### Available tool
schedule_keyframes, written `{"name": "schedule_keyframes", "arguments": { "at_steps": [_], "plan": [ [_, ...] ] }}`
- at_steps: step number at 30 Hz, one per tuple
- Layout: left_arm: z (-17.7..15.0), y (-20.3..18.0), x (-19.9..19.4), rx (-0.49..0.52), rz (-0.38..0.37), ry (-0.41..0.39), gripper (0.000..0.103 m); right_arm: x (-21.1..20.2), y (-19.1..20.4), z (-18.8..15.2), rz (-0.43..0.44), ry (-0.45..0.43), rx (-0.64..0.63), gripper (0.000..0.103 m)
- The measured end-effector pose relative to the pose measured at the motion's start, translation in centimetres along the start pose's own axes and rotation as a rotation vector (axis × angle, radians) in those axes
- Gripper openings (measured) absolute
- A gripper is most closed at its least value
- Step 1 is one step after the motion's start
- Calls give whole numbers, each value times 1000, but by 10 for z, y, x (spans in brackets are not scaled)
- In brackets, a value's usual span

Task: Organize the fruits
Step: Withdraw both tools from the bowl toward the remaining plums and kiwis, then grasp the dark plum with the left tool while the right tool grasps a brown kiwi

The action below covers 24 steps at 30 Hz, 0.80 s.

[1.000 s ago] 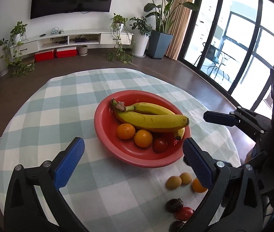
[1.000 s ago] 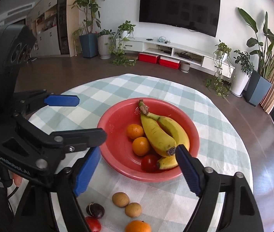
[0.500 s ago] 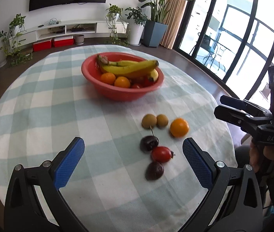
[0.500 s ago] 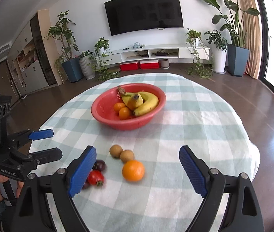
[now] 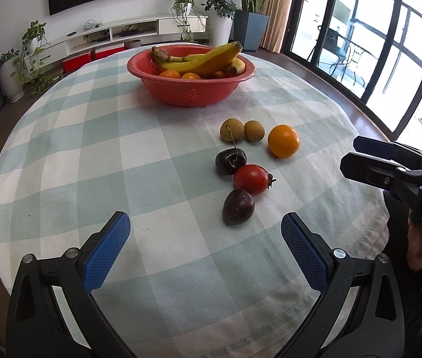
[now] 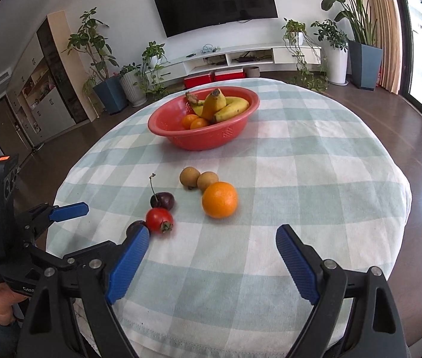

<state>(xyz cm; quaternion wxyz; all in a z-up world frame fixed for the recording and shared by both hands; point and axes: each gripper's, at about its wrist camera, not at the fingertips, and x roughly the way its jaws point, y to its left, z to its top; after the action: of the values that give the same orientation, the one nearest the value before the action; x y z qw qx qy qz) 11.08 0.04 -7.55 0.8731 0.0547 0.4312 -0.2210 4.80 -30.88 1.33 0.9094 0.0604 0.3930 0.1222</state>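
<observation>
**A:** Beyond the loose fruit, toward the far side of the checked tablecloth, sits the red bowl. It already holds the bananas and at least 2 small oranges. Everything else I'll place from that bowl.

**B:** What's left outside it?

**A:** 6 pieces, all on the near side of the bowl and clear of it. Biggest is the orange, then the dark plum nearest the table edge, the red tomato touching it on the bowl side, the dark cherry just past the tomato, and 2 tan longans side by side, closest to the bowl.

**B:** And the grippers?

**A:** The left gripper hangs wide open and empty, short of the plum. The right gripper is also spread wide with nothing between its blue pads, lined up roughly with the orange.

**B:** Risks?

**A:** I'd judge the main one is rolling. The orange is round on smooth cloth, so a pad that nudges 1 side first could send it toward the edge. The plum, tomato and cherry are bunched, so closing on 1 may shove its neighbour. The 2 grippers are also near each other, so they could collide.
</observation>
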Motion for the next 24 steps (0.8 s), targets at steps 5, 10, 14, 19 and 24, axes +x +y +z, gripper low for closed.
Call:
{"name": "schedule_keyframes", "arguments": {
  "at_steps": [5, 10, 14, 19, 24],
  "plan": [
    [2, -5, 9, 38, -20, 22, 102, 2, 3, -2, -8, 22, -15, 78],
    [7, -12, 16, 74, -38, 26, 102, 4, 5, -2, -7, 33, -28, 72],
    [14, -14, 20, 95, -51, 27, 96, 4, 5, -1, -5, 37, -24, 71],
    [17, -18, 27, 119, -75, 52, 78, 6, 4, 2, -7, 53, -24, 70],
    [16, -16, 34, 117, -78, 67, 74, 18, -1, 17, -30, 74, -40, 69]
  ]
}}
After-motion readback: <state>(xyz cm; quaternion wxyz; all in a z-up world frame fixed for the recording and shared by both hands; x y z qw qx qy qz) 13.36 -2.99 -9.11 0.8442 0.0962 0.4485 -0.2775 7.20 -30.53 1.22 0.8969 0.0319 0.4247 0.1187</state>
